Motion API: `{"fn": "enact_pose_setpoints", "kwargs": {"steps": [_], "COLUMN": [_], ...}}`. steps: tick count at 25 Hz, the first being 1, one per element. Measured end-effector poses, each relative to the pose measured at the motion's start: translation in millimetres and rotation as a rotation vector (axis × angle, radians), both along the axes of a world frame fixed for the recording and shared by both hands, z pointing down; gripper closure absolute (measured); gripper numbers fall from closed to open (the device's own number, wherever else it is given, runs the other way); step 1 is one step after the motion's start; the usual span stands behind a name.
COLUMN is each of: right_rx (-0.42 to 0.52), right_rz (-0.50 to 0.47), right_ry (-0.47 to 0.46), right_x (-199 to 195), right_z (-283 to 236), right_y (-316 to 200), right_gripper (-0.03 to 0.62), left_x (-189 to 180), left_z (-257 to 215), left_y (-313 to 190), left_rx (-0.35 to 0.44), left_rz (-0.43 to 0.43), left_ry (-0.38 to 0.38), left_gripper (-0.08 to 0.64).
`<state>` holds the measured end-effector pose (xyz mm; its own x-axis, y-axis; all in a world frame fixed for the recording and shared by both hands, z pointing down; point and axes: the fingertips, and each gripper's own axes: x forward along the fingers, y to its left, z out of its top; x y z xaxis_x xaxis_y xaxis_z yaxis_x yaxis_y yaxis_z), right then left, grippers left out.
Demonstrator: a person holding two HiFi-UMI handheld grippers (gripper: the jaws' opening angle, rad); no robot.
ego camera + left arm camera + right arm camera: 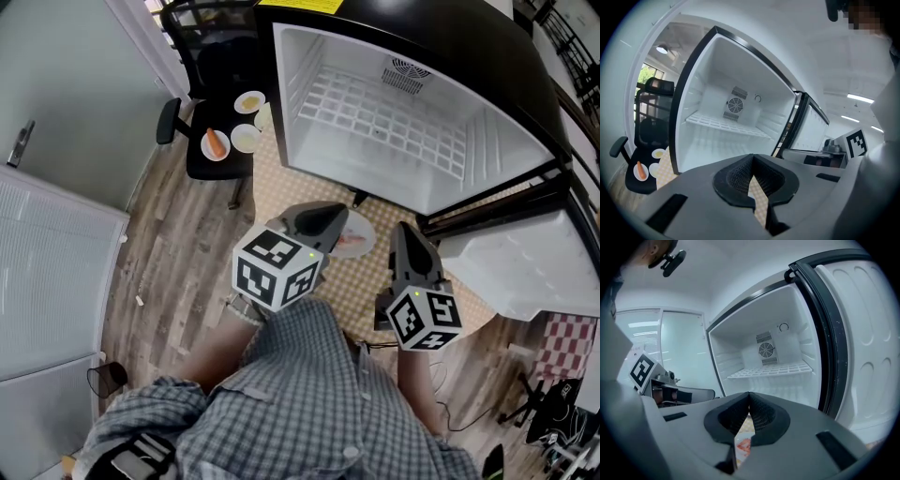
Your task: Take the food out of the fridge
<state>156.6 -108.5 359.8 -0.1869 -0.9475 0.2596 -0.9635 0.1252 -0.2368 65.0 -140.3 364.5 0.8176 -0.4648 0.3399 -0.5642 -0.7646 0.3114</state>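
The left tongs [752, 158], closed and empty, point nearly level at the open fridge [394, 103]; the right tongs [749, 394] do the same. Left of the fridge, a black chair [199, 167] carries three plates [246, 138], one holding an orange stick [217, 142]. In front of the fridge, a plate of reddish food [358, 239] lies below, between the tongs' tips.

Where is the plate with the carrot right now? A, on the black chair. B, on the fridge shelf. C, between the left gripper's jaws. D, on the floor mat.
A: the plate with the carrot rests on the seat of the black chair, left of the open fridge, whose shelf holds nothing.
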Motion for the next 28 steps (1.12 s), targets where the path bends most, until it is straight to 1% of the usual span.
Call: {"fn": "enact_pose_setpoints", "kwargs": {"steps": [3,8,13,20,28], "right_rx": [0.004,0.008,0.008,0.003,-0.016], "right_rz": [0.003,-0.001,-0.002,-0.007,-0.01], "right_ry": [-0.009,-0.011,-0.012,-0.015,-0.019], "right_x": [1.4,1.0,-0.4,-4.0,-6.1], "right_z": [-2.3,-4.2,-4.4,-3.0,2.6], "right_y": [0.8,1.4,3.3,3.8,5.6], "right_gripper": [0.583,0.583,0.583,0.583,0.583], "left_x": [1.0,0.0,-1.4,0.3,-1.1], "left_z": [-3.2,-2.3,-2.6,-0.4,5.8], "left_y": [2.7,3.7,5.1,8.3,9.2], "left_rx": [0.016,0.002,0.005,0.039,0.021], "left_rz": [0.008,0.007,0.006,0.022,0.025], "left_ry": [-0.004,0.003,0.001,-0.041,-0.045], "left_gripper": [0.554,0.554,0.554,0.554,0.554]}}
